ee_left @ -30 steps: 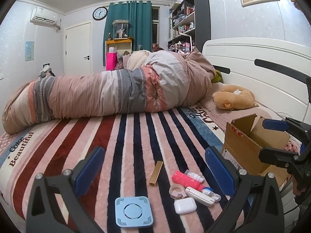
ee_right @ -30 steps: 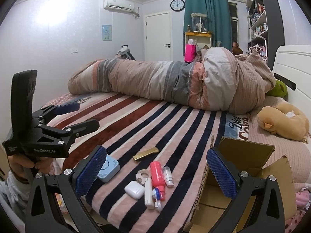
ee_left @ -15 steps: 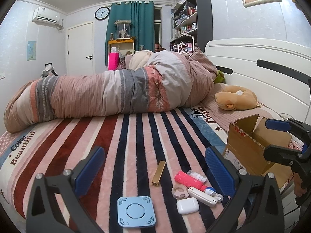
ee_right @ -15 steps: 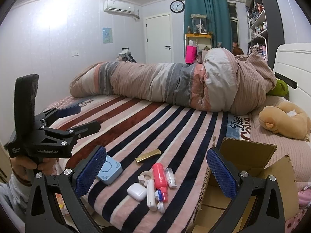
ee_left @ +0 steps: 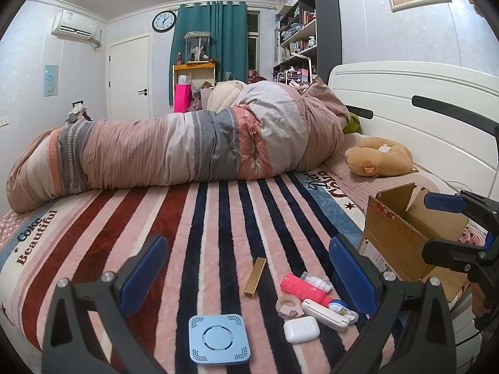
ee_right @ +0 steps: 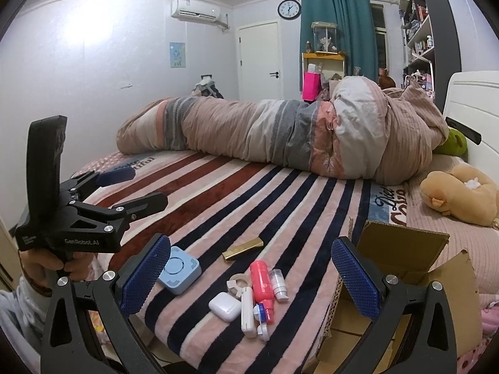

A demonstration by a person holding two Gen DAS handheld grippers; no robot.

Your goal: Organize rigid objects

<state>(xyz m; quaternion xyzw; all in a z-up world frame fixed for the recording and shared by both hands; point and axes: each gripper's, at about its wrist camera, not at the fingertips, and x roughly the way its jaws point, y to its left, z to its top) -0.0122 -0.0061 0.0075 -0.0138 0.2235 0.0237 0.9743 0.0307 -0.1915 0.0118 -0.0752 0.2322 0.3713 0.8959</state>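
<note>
Small items lie on the striped bed near its front edge: a light blue square device (ee_left: 219,343) (ee_right: 180,271), a gold bar (ee_left: 254,276) (ee_right: 242,248), a red tube (ee_left: 302,288) (ee_right: 262,286), a small clear bottle (ee_right: 278,284), a white earbud case (ee_left: 301,329) (ee_right: 225,306), a beige tape ring (ee_left: 289,305) and a white oblong case (ee_right: 247,314). My left gripper (ee_left: 248,275) is open and empty above them. My right gripper (ee_right: 249,275) is open and empty too. An open cardboard box (ee_left: 405,237) (ee_right: 402,274) stands at the right.
A rolled striped duvet (ee_left: 174,152) lies across the back of the bed. A brown plush toy (ee_left: 379,162) sits by the white headboard (ee_left: 421,99). The bed's front edge runs just below the items.
Both grippers have drawn slightly back and upward; the items sit a little lower in each view. Nothing was picked up.
</note>
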